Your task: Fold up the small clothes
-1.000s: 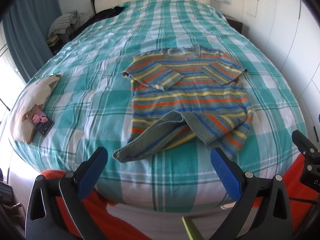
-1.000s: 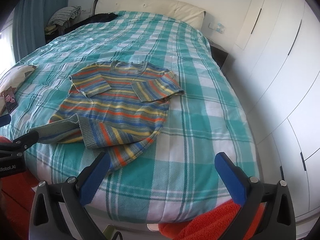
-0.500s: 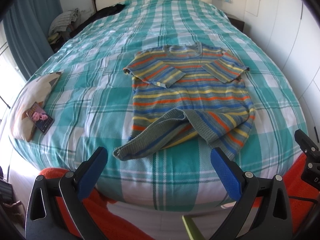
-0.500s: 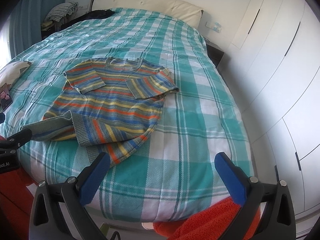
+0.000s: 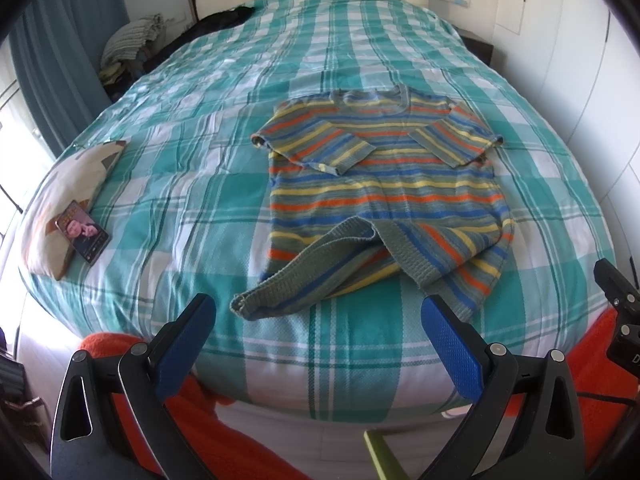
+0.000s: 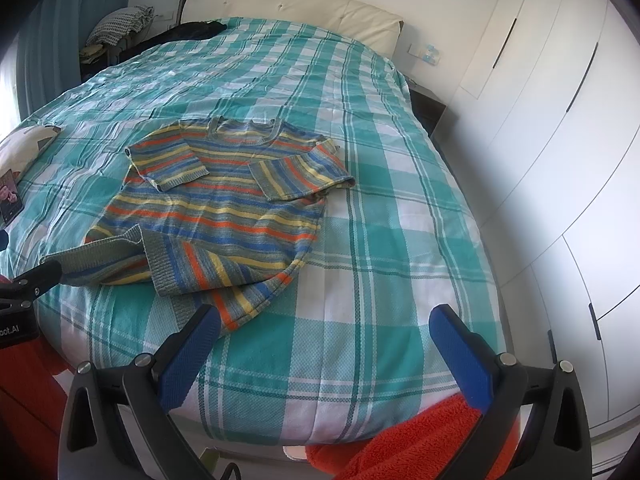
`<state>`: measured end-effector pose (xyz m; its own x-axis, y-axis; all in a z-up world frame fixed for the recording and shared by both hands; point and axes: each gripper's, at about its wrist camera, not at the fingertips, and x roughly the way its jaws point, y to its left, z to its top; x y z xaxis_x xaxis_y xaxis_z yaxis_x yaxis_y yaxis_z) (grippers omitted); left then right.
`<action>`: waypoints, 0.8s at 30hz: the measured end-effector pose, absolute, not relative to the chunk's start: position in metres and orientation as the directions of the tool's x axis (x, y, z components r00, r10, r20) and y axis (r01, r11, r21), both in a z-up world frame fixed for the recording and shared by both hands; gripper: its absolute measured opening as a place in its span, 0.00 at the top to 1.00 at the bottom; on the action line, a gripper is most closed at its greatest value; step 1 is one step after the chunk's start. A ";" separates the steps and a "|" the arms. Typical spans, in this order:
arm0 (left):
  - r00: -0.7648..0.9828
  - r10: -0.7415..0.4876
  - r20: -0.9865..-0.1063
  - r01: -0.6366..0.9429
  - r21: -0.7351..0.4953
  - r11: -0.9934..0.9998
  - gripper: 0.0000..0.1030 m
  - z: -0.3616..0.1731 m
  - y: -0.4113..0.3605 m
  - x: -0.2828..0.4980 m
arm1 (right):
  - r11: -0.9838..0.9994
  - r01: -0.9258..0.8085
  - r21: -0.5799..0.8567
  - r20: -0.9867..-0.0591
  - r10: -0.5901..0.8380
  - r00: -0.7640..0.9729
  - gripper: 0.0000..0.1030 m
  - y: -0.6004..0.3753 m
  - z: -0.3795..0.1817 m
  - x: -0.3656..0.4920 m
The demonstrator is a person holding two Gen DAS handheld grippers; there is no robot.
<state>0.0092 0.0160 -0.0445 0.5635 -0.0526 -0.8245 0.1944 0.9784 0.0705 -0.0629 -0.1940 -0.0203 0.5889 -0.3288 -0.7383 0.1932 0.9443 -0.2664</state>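
Observation:
A small striped knit sweater [image 5: 384, 192] in blue, orange, yellow and grey lies on the teal plaid bed [image 5: 200, 168]. Both sleeves are folded in over the chest, and its hem is rumpled and partly turned up near the bed's foot. It also shows in the right wrist view [image 6: 216, 208]. My left gripper [image 5: 316, 344] is open and empty, held back from the foot edge below the hem. My right gripper [image 6: 324, 344] is open and empty, to the right of the hem, above the bed's foot corner [image 6: 360, 380].
A pillow [image 5: 64, 196] with a phone [image 5: 82, 236] on it lies at the bed's left edge. White wardrobe doors [image 6: 560, 160] stand to the right. Orange fabric [image 5: 240, 440] lies below the foot. Clothes pile [image 5: 132, 36] and dark garment [image 5: 216, 24] sit near the headboard.
Both grippers have drawn back and risen a little from the bed; the sweater appears slightly farther away. The sweater itself has not moved.

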 end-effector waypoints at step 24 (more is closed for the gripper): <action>0.558 -0.048 -0.828 0.187 0.070 0.980 0.00 -0.048 0.022 0.011 | 0.946 0.194 -0.260 -0.752 -0.325 0.574 0.00 -0.195 -0.026 -0.062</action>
